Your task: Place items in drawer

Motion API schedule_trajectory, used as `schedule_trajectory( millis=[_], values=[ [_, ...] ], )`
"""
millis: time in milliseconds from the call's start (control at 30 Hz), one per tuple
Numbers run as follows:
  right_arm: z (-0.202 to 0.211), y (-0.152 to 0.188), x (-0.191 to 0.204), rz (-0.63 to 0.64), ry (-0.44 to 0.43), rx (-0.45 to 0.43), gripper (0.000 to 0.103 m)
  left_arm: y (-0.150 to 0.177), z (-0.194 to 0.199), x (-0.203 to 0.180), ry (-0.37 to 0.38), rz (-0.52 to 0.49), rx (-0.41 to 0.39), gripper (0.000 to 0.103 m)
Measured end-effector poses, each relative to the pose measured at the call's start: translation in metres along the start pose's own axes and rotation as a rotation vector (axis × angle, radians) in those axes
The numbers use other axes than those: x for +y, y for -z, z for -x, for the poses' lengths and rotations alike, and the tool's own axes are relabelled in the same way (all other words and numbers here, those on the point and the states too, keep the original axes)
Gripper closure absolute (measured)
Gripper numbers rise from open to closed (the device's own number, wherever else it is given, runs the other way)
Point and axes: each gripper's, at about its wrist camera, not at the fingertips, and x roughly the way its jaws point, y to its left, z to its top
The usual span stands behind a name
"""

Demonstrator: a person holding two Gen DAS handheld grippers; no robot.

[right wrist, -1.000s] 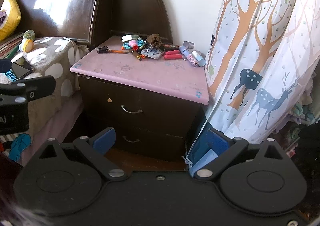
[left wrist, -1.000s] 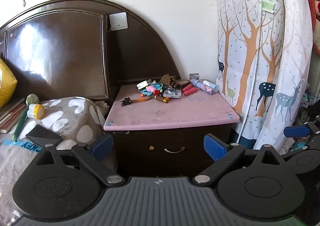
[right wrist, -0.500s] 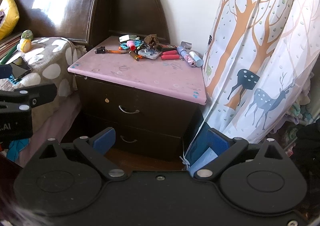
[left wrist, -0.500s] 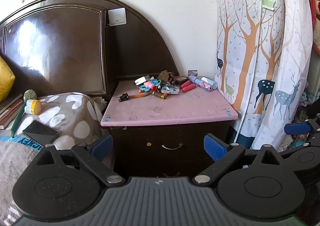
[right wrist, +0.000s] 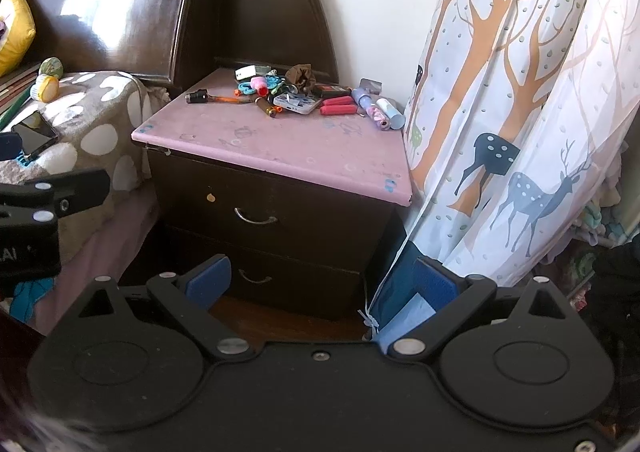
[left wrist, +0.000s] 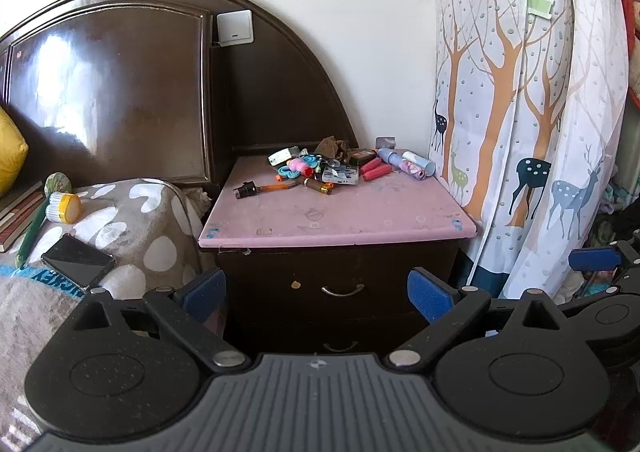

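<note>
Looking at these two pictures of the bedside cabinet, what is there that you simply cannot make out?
- Inside of both dark wooden drawers: shut fronts hide it in both views.
- Lower drawer in the left wrist view: mostly hidden behind the gripper body.
- Heap of small colourful items on the pink cabinet top: too small and overlapping to count or name each.
- Area behind the deer-print curtain: covered in both views.

Clutter (left wrist: 332, 168) at nightstand (left wrist: 340, 212) back, bed (left wrist: 120, 220) left, curtain (left wrist: 520, 112) right

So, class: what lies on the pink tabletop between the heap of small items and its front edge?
Nothing: in both wrist views the pink tabletop is bare from the heap of small items to its front edge.
</note>
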Motion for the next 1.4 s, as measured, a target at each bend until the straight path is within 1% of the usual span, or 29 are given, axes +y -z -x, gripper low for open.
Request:
schedule_trajectory(
  millis=[767,1000,1133,1200,1300,1400],
  values=[
    [-0.012,-0.005,-0.003,0.011,0.001,0.02,0.004,0.0,-0.009,-0.003,-0.016,-0.015,-0.01,0.005],
    [-0.019,-0.005,0.001,0.017,0.003,0.028,0.004,0.001,-0.018,0.0,-0.004,-0.002,0.0,0.005],
    [-0.023,-0.006,0.0,0.021,-0.017,0.003,0.004,0.002,-0.027,0.003,0.0,0.014,0.009,0.005],
    [-0.026,-0.006,0.0,0.04,-0.018,-0.021,0.004,0.002,-0.033,0.007,0.005,0.028,0.017,0.005],
    [-0.036,-0.008,0.003,0.078,-0.01,-0.032,0.005,0.002,-0.043,0.013,0.012,0.046,0.027,0.005],
    [-0.044,-0.011,0.002,0.081,-0.022,-0.056,0.004,-0.001,-0.052,0.019,0.018,0.059,0.023,0.005]
  ],
)
